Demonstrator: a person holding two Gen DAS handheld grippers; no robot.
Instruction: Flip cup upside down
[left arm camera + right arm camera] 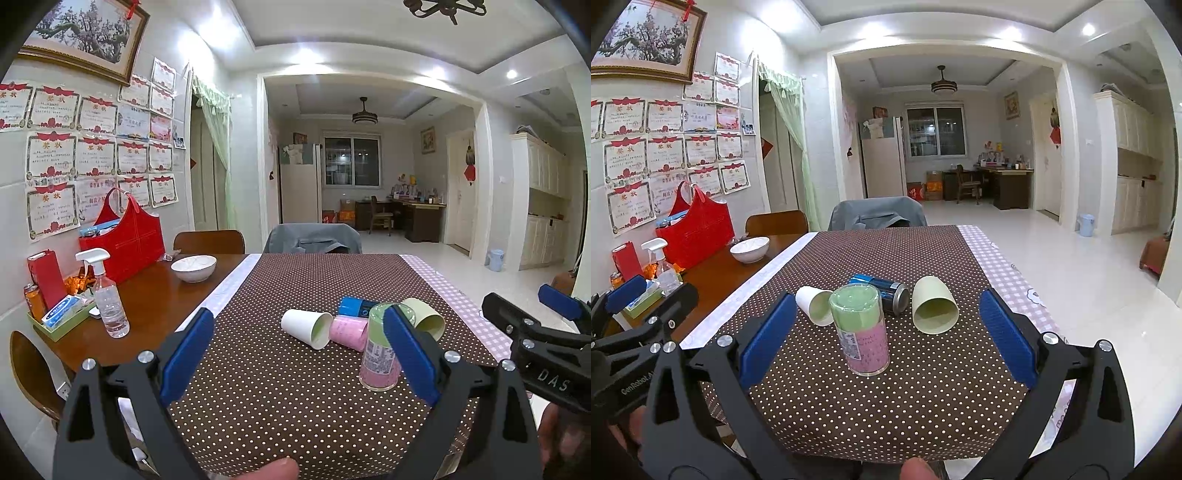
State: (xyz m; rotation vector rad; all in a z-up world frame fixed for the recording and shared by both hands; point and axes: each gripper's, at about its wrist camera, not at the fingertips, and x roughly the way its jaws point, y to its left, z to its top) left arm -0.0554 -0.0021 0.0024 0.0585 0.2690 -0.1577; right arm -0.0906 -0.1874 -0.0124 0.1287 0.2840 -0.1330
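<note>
A clear cup (862,330) with green and pink inside stands on its mouth on the brown dotted cloth (886,406); it also shows in the left wrist view (380,354). My right gripper (886,339) is open, its jaws wide to either side of this cup, not touching it. My left gripper (299,354) is open and empty, with the cup by its right finger (410,354). A white paper cup (814,304), a pale green cup (934,308) and a blue can (886,291) lie on their sides behind. A pink cup (349,332) lies there too.
On the wooden table to the left stand a white bowl (194,267), a spray bottle (107,295), a red bag (125,240) and a green tray (59,321) of small items. A chair with a grey jacket (314,240) is at the far edge.
</note>
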